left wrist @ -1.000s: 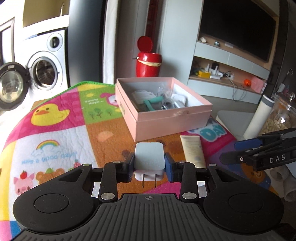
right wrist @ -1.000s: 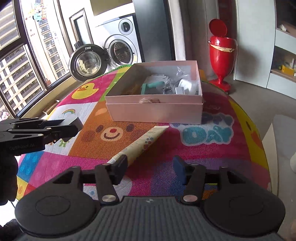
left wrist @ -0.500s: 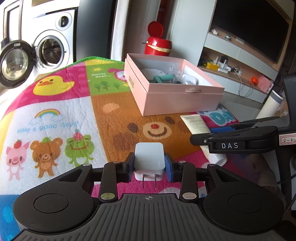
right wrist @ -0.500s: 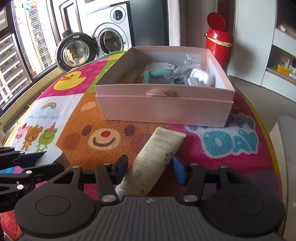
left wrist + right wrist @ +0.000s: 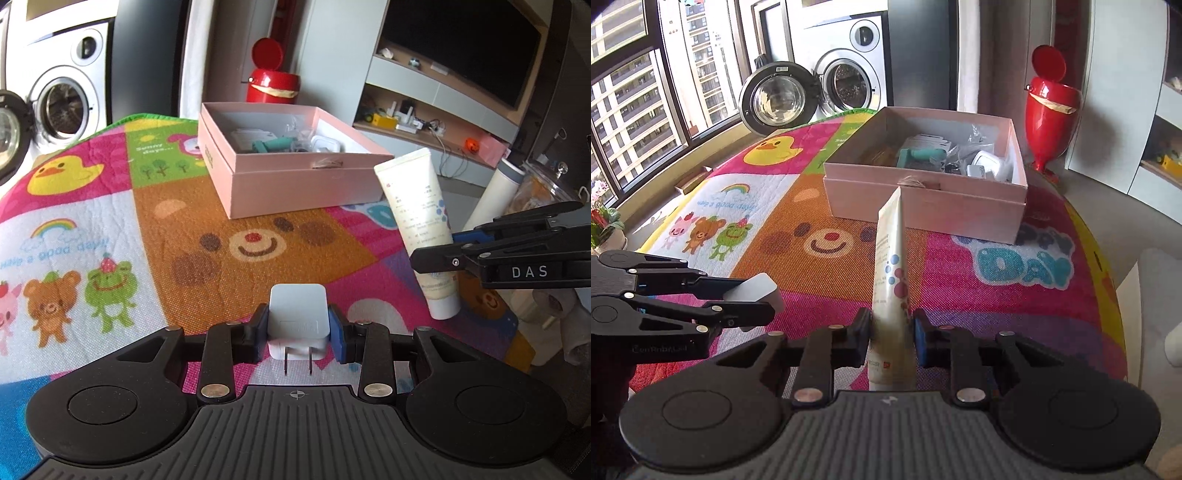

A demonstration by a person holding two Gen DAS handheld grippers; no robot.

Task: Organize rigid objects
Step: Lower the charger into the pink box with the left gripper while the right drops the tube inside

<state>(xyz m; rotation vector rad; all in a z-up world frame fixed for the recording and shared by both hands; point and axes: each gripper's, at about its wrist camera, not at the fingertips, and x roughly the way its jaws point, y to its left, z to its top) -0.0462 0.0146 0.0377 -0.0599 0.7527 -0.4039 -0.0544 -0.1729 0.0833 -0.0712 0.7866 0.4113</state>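
We hold the charger clamped in our left gripper and the tube pinched in our right gripper, both above the mat. The box at the mat's far edge already holds several items; these two remain to go in.

Small items in the pink box sit jumbled, partly hidden by its walls
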